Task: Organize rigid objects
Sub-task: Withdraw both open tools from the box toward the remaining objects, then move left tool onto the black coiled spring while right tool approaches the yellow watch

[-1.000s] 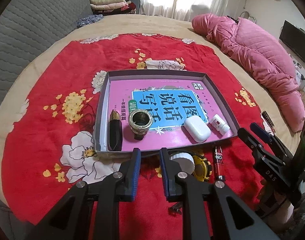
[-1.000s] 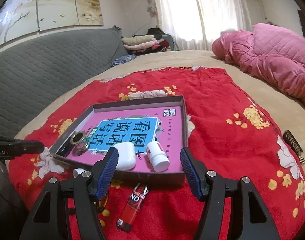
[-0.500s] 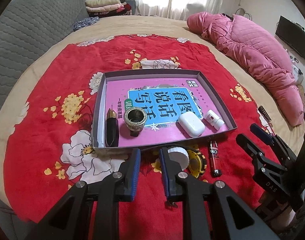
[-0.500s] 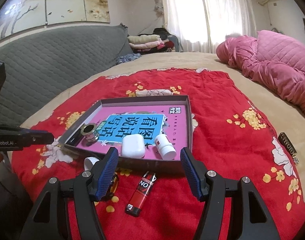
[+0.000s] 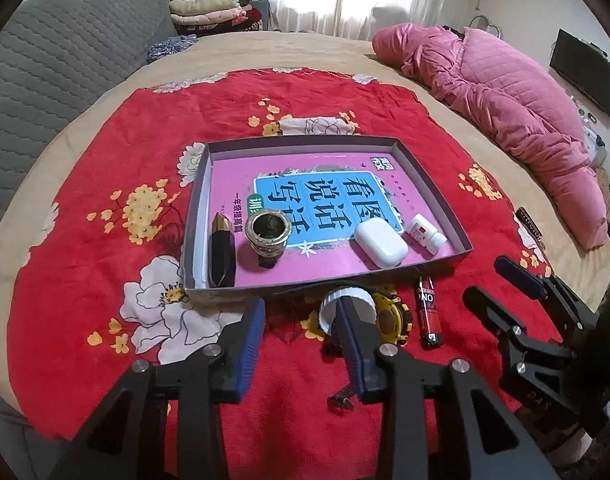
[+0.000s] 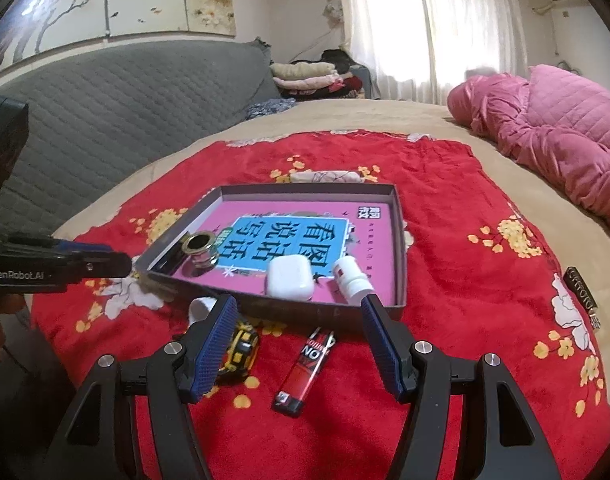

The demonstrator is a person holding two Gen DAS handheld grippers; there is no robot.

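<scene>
A shallow grey box (image 5: 425,176) (image 6: 399,240) with a pink book cover inside lies on the red blanket. It holds a black-gold lipstick (image 5: 223,248), a brass cup (image 5: 268,234) (image 6: 201,250), a white earbud case (image 5: 380,242) (image 6: 289,278) and a small white bottle (image 5: 427,234) (image 6: 351,278). In front of the box lie a white cap (image 5: 351,306) (image 6: 201,308), a yellow tape measure (image 5: 393,318) (image 6: 241,350) and a red lighter (image 5: 428,312) (image 6: 305,368). My left gripper (image 5: 301,316) is open and empty, just before the box, its right finger over the cap. My right gripper (image 6: 299,316) is wide open above the lighter.
A pink quilt (image 5: 505,108) lies at the right of the bed. A dark bar-shaped item (image 6: 583,294) lies on the blanket's right edge. A small metal clip (image 5: 341,400) lies near my left fingers. A grey quilted headboard (image 6: 125,104) is behind, with folded clothes (image 6: 305,74).
Both grippers have drawn back and up from the box. My left gripper's jaws have opened wider. The objects have not moved.
</scene>
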